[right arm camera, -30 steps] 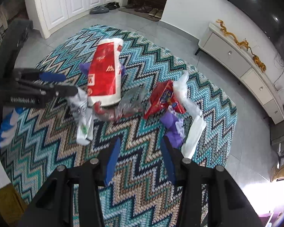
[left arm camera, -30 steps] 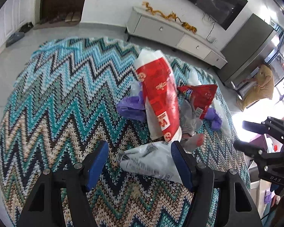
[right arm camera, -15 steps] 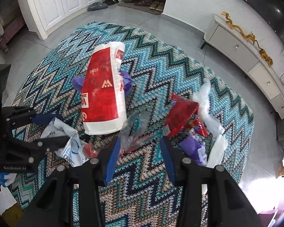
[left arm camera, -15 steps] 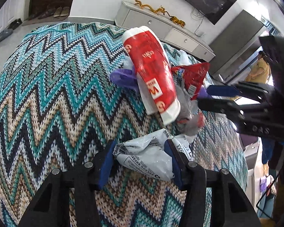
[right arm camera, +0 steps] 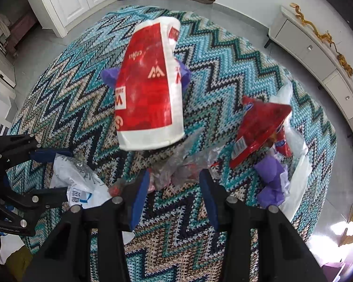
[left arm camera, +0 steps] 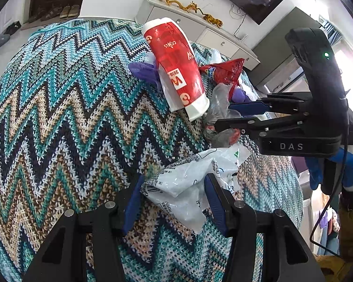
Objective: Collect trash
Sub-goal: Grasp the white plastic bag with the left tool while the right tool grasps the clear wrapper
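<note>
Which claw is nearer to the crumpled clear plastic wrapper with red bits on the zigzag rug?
Right. The right claw stands open astride the crumpled clear plastic wrapper, pads on either side. The left claw is beside it, shut on the white printed plastic bag.

The black plastic body of the right gripper [left arm camera: 223, 117], at three o'clock in the left wrist view, carries pale letters "DAS". The tall red-and-white plastic bag [left arm camera: 176, 63], toward twelve o'clock, bears a white "W" emblem and partly legible "201". Print on the crumpled white plastic wrapper [left arm camera: 188, 183] is too small to read.
</note>
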`<state>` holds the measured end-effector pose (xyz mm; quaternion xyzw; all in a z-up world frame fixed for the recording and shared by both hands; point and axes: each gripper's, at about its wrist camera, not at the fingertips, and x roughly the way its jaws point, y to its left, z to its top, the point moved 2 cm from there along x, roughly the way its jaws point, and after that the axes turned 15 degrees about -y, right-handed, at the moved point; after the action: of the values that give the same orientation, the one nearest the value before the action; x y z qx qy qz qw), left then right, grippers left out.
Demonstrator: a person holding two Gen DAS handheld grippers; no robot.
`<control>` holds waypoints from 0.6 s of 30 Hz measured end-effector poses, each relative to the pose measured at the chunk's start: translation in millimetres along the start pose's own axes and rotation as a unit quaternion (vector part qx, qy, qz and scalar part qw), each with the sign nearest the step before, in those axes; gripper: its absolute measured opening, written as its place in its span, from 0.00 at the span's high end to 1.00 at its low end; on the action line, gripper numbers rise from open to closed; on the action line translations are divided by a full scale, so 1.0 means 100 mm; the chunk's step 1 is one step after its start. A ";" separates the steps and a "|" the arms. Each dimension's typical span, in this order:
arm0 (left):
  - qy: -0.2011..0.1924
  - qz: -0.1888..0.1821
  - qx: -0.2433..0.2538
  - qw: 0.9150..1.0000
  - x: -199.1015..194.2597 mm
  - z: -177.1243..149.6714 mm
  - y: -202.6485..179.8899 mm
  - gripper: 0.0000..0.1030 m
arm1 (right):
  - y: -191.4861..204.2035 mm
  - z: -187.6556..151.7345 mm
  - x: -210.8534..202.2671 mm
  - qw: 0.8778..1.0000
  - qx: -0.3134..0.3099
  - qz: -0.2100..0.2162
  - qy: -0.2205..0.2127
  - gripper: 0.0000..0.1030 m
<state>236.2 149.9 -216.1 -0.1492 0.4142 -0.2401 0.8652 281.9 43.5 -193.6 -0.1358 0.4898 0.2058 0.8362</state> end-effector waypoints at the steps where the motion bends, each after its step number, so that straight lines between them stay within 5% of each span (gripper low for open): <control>1: 0.000 0.000 0.001 1.000 0.00 -0.01 -0.01 0.50 | -0.01 0.00 0.01 1.000 0.004 0.003 -0.001 0.59; 10: 0.009 -0.003 0.015 1.000 0.07 -0.07 -0.17 0.49 | -0.09 0.02 0.13 0.997 0.062 0.048 -0.006 0.59; 18: 0.011 0.007 0.033 0.999 0.17 -0.01 -0.29 0.53 | 0.02 0.15 0.29 0.997 0.044 0.059 0.001 0.60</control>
<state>236.4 116.5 -215.1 -0.1155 0.4165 -0.2495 0.8666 304.8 57.9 -212.1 -0.0698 0.5066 0.2331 0.8271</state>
